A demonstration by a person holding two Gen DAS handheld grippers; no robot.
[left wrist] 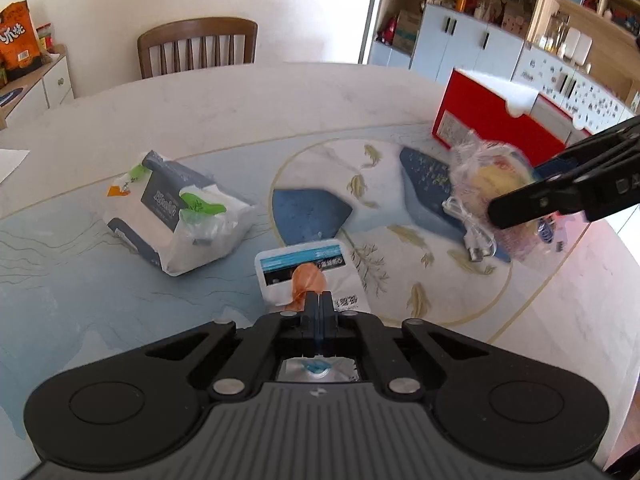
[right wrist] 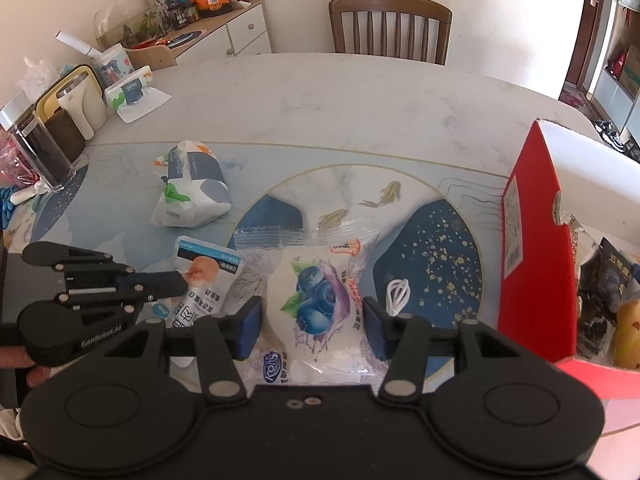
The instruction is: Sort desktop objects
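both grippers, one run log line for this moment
left gripper: shut on white sachet | right gripper: shut on blueberry snack bag | red box: open, at right | tissue pack: untouched

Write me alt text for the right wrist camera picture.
The right gripper grips a clear blueberry snack bag above a fish-patterned table mat. At left, the left gripper is shut on a white sachet; a red box stands at right.

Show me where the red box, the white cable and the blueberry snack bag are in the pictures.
red box [right wrist: 532, 264], right wrist view, on its red side wall.
white cable [right wrist: 397, 292], right wrist view, on the coiled loops.
blueberry snack bag [right wrist: 316, 300], right wrist view, on the printed blueberries.
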